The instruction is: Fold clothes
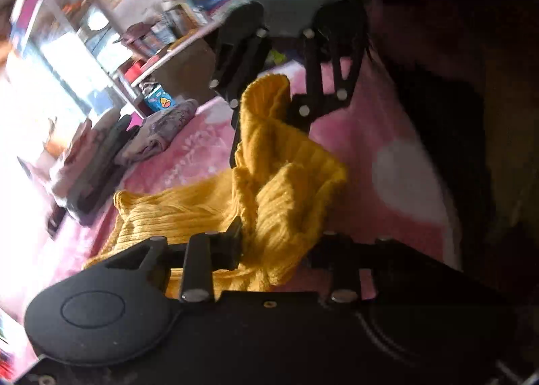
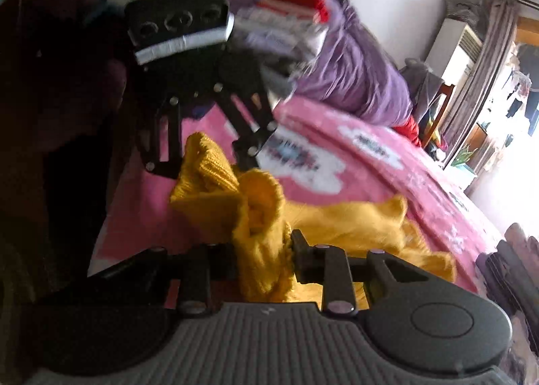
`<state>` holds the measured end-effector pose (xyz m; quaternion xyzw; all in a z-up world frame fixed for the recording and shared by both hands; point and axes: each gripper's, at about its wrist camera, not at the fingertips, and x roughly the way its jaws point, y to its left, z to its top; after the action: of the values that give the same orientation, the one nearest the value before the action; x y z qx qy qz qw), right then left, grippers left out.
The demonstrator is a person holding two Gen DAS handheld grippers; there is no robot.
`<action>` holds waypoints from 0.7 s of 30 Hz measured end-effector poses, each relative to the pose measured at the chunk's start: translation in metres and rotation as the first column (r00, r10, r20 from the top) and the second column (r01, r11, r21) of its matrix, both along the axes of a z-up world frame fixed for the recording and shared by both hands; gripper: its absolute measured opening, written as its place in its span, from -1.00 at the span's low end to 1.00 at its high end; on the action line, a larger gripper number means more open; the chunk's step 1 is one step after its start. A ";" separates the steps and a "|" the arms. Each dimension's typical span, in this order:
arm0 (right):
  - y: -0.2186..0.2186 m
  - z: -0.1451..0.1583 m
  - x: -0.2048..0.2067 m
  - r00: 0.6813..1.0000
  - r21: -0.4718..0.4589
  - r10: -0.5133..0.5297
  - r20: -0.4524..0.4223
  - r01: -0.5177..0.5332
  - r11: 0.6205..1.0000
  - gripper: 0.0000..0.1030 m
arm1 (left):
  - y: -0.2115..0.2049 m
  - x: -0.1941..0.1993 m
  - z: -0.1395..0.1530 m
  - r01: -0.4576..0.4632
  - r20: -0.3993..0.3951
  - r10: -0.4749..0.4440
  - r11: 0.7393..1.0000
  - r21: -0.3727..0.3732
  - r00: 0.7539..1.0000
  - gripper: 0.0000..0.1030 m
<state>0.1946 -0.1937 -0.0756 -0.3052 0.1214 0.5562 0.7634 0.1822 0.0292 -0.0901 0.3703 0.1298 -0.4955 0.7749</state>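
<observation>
A mustard-yellow ribbed knit garment (image 1: 286,182) hangs bunched above a pink blanket (image 1: 370,135) that covers a bed. At the bottom of the left wrist view, my left gripper (image 1: 279,236) is shut on a fold of it. My right gripper (image 1: 266,105) faces it from above, shut on the garment's upper edge. In the right wrist view the right gripper (image 2: 264,246) pinches a gathered part of the yellow garment (image 2: 353,219), whose other end trails to the right over the pink blanket (image 2: 320,128). The left gripper (image 2: 205,162) grips the far corner.
Folded dark and grey clothes (image 1: 101,162) are stacked on the bed at the left, below a cluttered shelf (image 1: 188,14). A purple duvet (image 2: 353,75) with bright items on top lies at the bed's far end. A person's dark clothing (image 1: 471,81) fills the right side.
</observation>
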 end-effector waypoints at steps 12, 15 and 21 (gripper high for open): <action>-0.018 0.059 0.174 0.907 0.226 0.101 -0.409 -0.007 0.974 -0.43 | 0.044 0.148 0.085 -0.077 -0.545 -0.053 0.974 -0.212 0.837 -0.46; -0.023 0.051 0.225 0.860 0.275 0.064 -0.507 0.091 0.957 -0.43 | 0.050 0.193 0.087 -0.174 -0.618 -0.019 0.952 -0.251 0.786 -0.46; -0.040 0.022 0.274 0.715 0.458 0.210 -0.667 0.171 0.872 -0.44 | 0.039 0.181 0.084 -0.114 -0.551 -0.062 0.953 -0.280 0.832 -0.48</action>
<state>0.4684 -0.2341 -0.0539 0.1296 0.2524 0.6497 0.7052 0.3633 0.0681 -0.0062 0.0867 0.2767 -0.5845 0.7578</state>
